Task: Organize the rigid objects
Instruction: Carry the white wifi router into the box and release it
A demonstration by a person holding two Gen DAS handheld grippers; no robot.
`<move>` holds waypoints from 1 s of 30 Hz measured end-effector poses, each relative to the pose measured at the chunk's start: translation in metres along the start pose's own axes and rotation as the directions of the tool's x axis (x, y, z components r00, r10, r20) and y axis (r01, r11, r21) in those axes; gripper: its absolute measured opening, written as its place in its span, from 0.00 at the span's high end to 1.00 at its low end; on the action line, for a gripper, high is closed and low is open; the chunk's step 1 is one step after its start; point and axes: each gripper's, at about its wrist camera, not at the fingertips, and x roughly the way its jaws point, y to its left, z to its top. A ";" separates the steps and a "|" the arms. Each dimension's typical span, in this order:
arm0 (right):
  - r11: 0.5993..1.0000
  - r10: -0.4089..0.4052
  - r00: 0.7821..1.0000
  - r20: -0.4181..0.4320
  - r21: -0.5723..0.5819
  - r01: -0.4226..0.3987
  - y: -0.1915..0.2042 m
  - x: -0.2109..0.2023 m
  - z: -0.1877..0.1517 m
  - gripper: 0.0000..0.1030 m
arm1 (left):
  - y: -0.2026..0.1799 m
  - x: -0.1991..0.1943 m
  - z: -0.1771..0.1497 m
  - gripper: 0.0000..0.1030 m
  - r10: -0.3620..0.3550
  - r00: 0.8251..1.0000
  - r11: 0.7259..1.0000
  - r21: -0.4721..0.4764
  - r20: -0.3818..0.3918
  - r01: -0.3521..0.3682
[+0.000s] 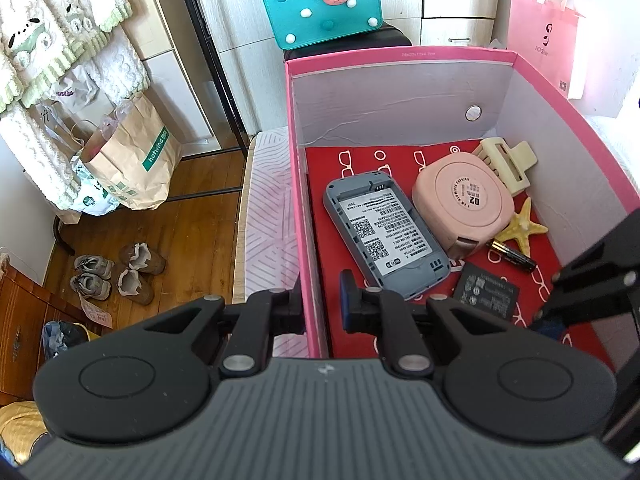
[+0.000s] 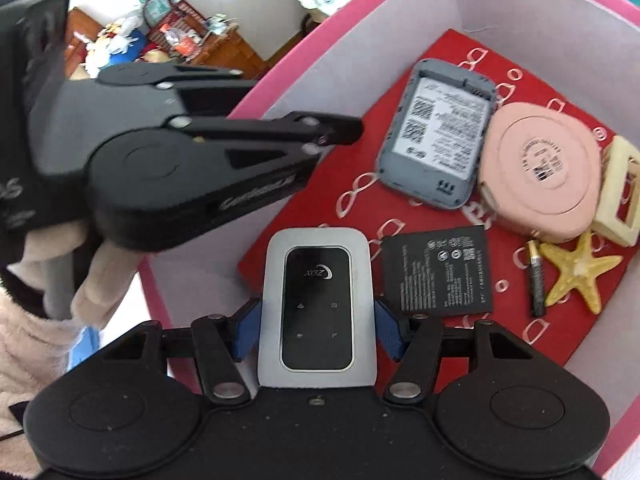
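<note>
Two grippers are at work, and the near one matters most: my right gripper (image 2: pixel 316 332) pinches a silver-and-black pocket router (image 2: pixel 316 308) by its long sides, blue pads pressed against both edges, its dark screen facing up. I hold it just inside the near wall of the pink box (image 2: pixel 540 0), above bare floor and the near edge of the red liner (image 2: pixel 304 196). So the step in hand, as I judge it, is setting this piece down among what is already stored.

My left gripper (image 1: pixel 320 300) is clamped on the box's left wall, one finger outside and one inside, which I take to be steadying it.

Just beyond the router lies a flat black battery (image 2: pixel 436 270), then a slim cylindrical cell (image 2: pixel 536 280) beside a yellow starfish (image 2: pixel 580 272). Farther back sit a grey open-backed device (image 2: pixel 436 132), a pink round case (image 2: pixel 540 168) touching it, and a cream hair claw (image 2: pixel 620 192) at the far side.

Next I probably need to lower into the free patch left of the battery, clear of it, before spreading the jaws.
</note>
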 end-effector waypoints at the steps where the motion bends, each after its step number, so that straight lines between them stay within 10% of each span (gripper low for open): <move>1: 1.000 -0.013 1.000 -0.001 0.005 0.013 0.000 0.000 0.000 0.37 | 0.000 0.000 0.000 0.88 -0.001 1.000 1.000 -0.001 0.000 0.001; 11: 0.962 -0.235 0.968 0.082 -0.120 0.244 0.018 -0.015 -0.011 0.37 | -0.001 0.001 0.000 0.88 0.000 1.000 1.000 -0.001 0.001 0.000; 15: 0.974 -0.165 0.968 0.190 -0.125 0.190 0.024 -0.052 -0.028 0.37 | 0.000 0.001 0.000 0.88 -0.004 1.000 1.000 -0.006 0.002 0.004; 21: 0.981 -0.147 0.914 0.377 -0.061 0.183 0.016 -0.123 -0.069 0.37 | 0.000 0.001 -0.001 0.88 -0.003 1.000 1.000 -0.002 0.002 0.003; 30: 0.950 -0.308 0.846 0.434 0.096 0.297 -0.026 -0.156 -0.130 0.37 | 0.000 0.002 0.000 0.88 -0.012 1.000 1.000 -0.019 0.004 0.012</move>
